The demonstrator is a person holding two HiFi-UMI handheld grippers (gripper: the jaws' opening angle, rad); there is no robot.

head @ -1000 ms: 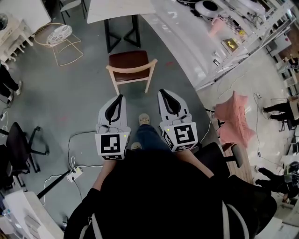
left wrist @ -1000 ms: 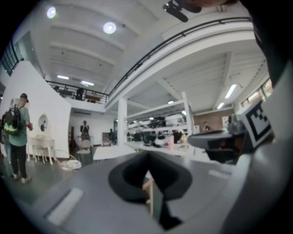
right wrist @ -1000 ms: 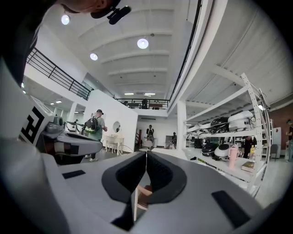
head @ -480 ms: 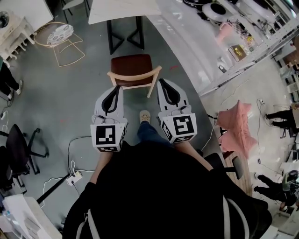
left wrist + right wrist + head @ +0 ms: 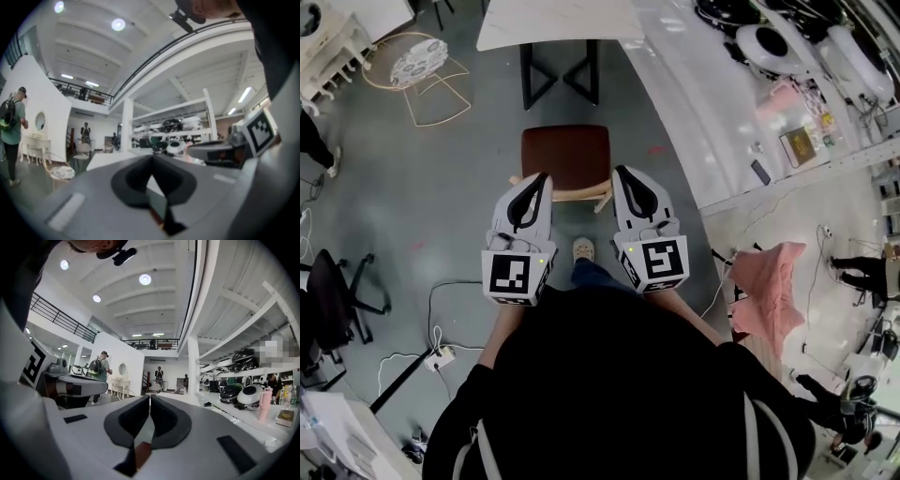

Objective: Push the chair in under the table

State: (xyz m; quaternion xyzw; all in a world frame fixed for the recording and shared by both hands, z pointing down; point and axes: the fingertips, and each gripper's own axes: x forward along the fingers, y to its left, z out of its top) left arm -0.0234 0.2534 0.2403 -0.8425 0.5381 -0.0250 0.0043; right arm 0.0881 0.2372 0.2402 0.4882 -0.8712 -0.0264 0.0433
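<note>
The left gripper and right gripper both have their fingers pressed together, holding nothing, tips by the ends of the back rail of the chair. It stands on the floor just in front of the desk, not under it yet. It looks hard, light and easy to slide, so push on that rail.

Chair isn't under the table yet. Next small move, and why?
Probably push both grippers forward together, evenly. The left gripper and right gripper, both shut, sit at the two ends of the chair's backrest, though contact isn't certain. The seat lies short of the table, roughly in line with its black legs, so a straight push should slide it in.
</note>
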